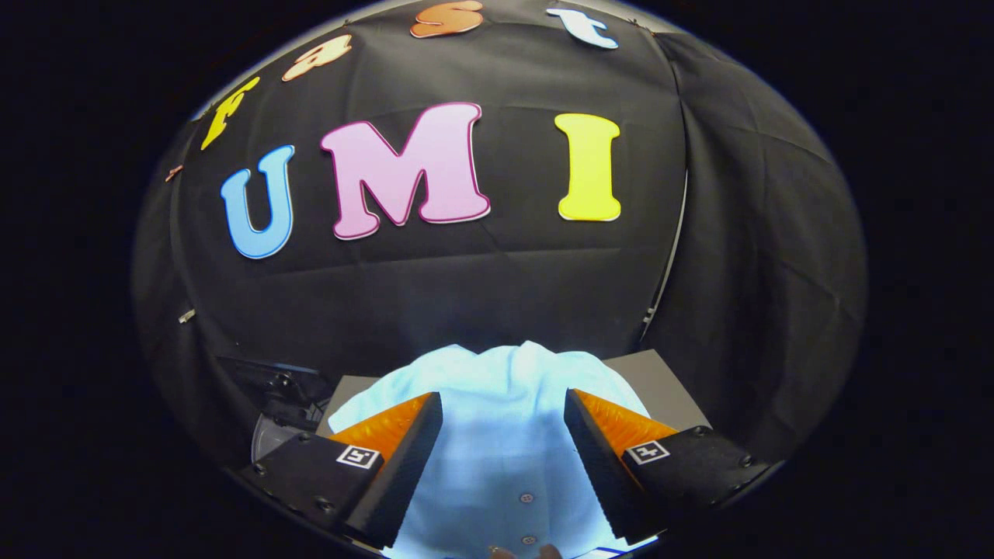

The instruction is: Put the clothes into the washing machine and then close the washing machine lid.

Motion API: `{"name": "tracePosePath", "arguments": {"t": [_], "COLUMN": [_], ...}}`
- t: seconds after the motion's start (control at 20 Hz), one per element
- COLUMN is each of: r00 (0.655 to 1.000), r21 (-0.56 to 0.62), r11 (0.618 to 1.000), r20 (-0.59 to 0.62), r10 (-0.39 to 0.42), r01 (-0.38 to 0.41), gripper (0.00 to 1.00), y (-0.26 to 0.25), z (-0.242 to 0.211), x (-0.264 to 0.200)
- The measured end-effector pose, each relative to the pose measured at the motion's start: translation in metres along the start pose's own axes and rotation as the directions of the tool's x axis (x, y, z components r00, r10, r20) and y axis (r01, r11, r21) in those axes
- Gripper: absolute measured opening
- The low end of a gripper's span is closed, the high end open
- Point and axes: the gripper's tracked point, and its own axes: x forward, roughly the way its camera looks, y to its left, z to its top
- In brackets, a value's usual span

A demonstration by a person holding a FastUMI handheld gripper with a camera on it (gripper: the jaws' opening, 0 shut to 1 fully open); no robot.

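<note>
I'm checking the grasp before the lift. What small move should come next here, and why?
Probably close the fingers. The gripper stands open, with the pale blue shirt bunched between and just ahead of its orange fingers, and neither pad visibly presses the cloth. Closing would pinch the fabric for lifting.

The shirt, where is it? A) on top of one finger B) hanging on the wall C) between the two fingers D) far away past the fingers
C: the pale blue shirt lies in the gap between the gripper's two spread orange fingers, its buttons showing, neither finger pressing on it.
</note>
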Motion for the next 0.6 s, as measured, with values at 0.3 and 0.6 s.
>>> {"name": "tracePosePath", "arguments": {"t": [0.3, 0.6], "r00": [0.997, 0.988], "r21": [0.002, -0.016], "r11": [0.999, 0.999], "r20": [-0.062, -0.150], "r10": [-0.034, -0.043], "r01": [0.034, 0.041], "gripper": [0.99, 0.99], "y": [-0.010, -0.014], "z": [-0.014, -0.035], "x": [0.010, 0.020]}}
